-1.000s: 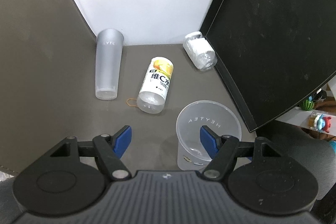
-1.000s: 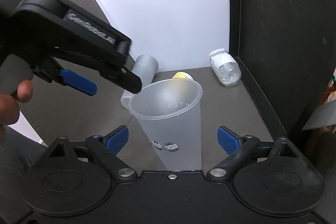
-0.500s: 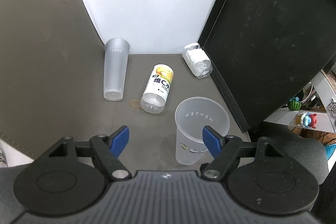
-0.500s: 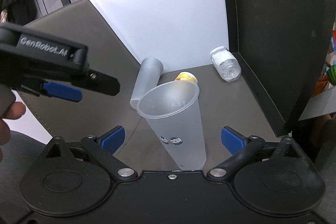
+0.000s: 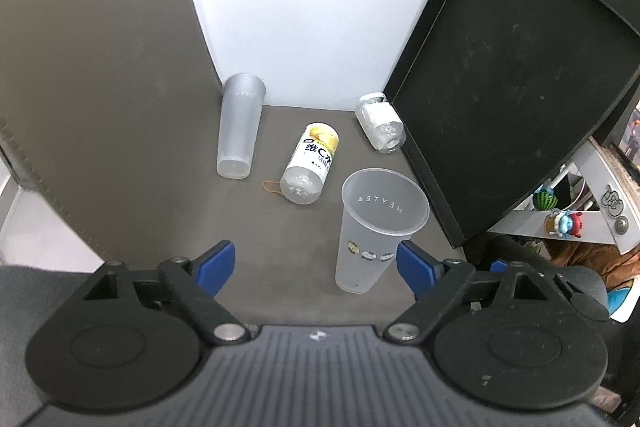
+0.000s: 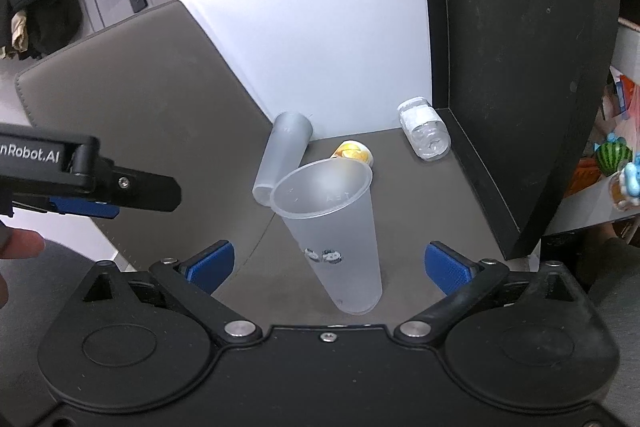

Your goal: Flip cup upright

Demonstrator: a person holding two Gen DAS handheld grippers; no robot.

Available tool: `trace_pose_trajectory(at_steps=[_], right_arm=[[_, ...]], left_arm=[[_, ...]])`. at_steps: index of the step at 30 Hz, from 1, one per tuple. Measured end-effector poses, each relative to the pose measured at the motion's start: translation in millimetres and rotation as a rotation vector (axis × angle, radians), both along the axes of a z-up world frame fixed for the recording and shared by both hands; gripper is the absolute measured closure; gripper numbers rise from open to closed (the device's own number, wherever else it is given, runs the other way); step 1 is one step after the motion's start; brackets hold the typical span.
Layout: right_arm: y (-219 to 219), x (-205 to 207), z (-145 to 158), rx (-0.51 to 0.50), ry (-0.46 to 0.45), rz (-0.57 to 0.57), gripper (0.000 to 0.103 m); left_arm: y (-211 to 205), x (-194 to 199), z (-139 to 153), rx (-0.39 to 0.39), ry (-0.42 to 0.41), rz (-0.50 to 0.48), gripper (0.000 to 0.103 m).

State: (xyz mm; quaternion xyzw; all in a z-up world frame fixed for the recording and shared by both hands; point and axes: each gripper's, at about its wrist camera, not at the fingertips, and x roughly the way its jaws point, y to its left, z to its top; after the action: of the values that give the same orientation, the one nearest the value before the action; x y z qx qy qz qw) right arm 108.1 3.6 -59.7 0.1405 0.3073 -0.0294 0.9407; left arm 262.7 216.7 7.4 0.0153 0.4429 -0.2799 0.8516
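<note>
While both tools hang above a gray table [image 5: 168, 187] with their jaws spread wide and nothing between them, a frosted plastic cup [image 5: 374, 231] stands upright on its base, mouth up, near the table's front right. The left gripper [image 5: 316, 263] shows 2 blue pads, the right-hand pad just beside the cup's lower wall but apart from it. The right gripper [image 6: 326, 263] looks down on the same cup [image 6: 334, 227], which rises between its 2 blue pads with clear space on either side; the left gripper [image 6: 86, 201] juts in from the left edge of that view, held by a hand [image 6: 16, 247].

Lettering runs inside the cup's rim and small printed figures circle its lower wall. Behind it a clear bottle with a yellow label [image 5: 310, 163] lies on its side, its base toward the camera, with a rubber band [image 5: 272, 187] on the table just beside that base. To the left a second frosted cup [image 5: 239, 131] lies on its side, bottom toward the camera. Near the back right corner a small clear bottle [image 5: 380, 127] also lies flat, close to a black board [image 5: 508, 107] standing along the table's right edge. A white wall [image 5: 304, 7] closes the back.
</note>
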Motion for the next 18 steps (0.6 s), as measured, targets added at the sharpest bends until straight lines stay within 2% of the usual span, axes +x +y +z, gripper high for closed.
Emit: trace_pose_trajectory(at_steps=[6, 11, 18], right_arm=[[0.9, -14.6, 12.1, -0.019, 0.000, -0.004, 0.000], [1.7, -24.8, 23.2, -0.036, -0.013, 0.002, 0.000], [-2.7, -39.9, 32.2, -0.046, -0.013, -0.026, 0.000]], left_arm=[[16.7, -14.2, 4.0, -0.024, -0.007, 0.025, 0.015], [25.6, -26.2, 6.4, -0.022, -0.013, 0.062, 0.010], [29.3, -47.8, 8.7, -0.023, -0.025, 0.043, 0.008]])
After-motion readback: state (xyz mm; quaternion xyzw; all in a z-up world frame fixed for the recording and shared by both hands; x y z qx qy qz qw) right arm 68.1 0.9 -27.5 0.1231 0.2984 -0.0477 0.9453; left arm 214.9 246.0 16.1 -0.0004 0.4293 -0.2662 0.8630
